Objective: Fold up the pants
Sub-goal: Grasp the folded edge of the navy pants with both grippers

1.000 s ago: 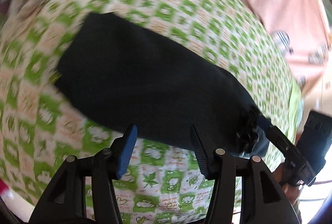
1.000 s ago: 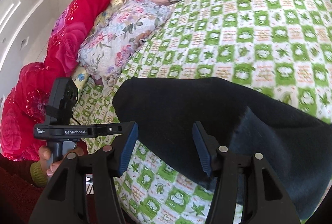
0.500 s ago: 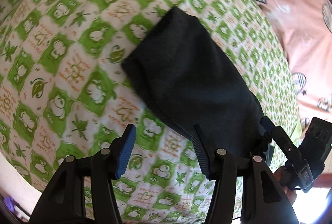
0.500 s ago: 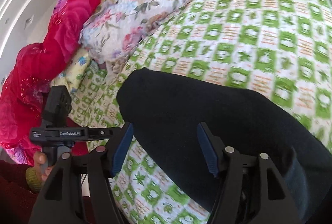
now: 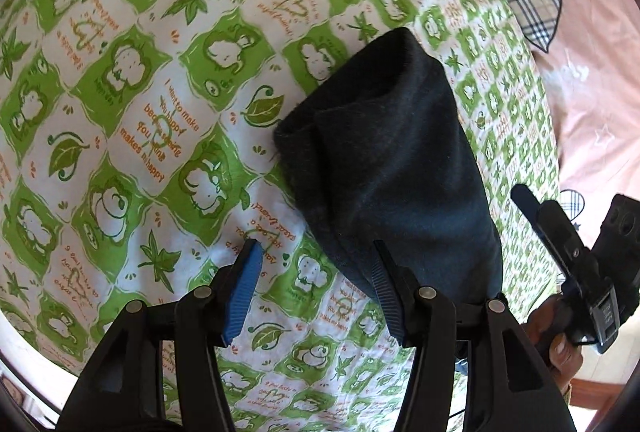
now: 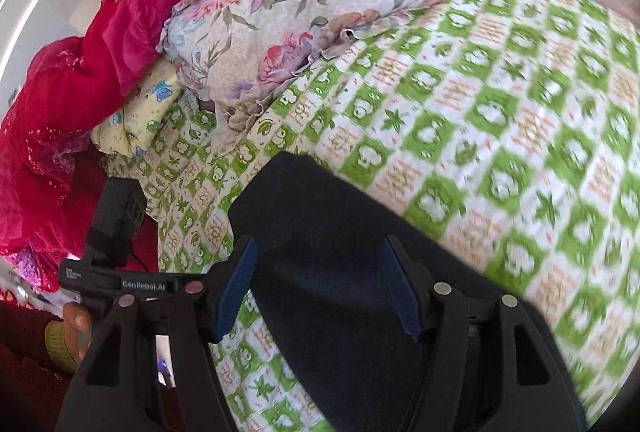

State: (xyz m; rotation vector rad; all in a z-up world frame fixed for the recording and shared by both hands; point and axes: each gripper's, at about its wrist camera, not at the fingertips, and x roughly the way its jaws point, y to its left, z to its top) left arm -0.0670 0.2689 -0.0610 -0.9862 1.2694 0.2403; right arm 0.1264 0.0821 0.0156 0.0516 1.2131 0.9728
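Note:
The dark navy pants (image 5: 392, 168) lie folded into a long strip on the green-and-white patterned bedsheet (image 5: 132, 84). My left gripper (image 5: 316, 264) is open and empty, hovering just beside the strip's near edge; its right finger overlaps the cloth. The pants also show in the right wrist view (image 6: 328, 252), where my right gripper (image 6: 318, 264) is open, its fingers straddling the cloth from above without holding it. The right gripper's body shows at the right edge of the left wrist view (image 5: 580, 260), and the left gripper's body (image 6: 116, 256) at the left of the right wrist view.
A floral pillow (image 6: 280, 20), a red rose blanket (image 6: 80, 64) and a yellow cartoon cloth (image 6: 136, 120) lie at the head of the bed. A pink quilt with plaid hearts (image 5: 580, 44) covers the far side. The bed edge is near the left gripper.
Both grippers have swung along the pants toward one end of the strip and come closer to the sheet. Both stayed open and empty. The pants have not visibly shifted.

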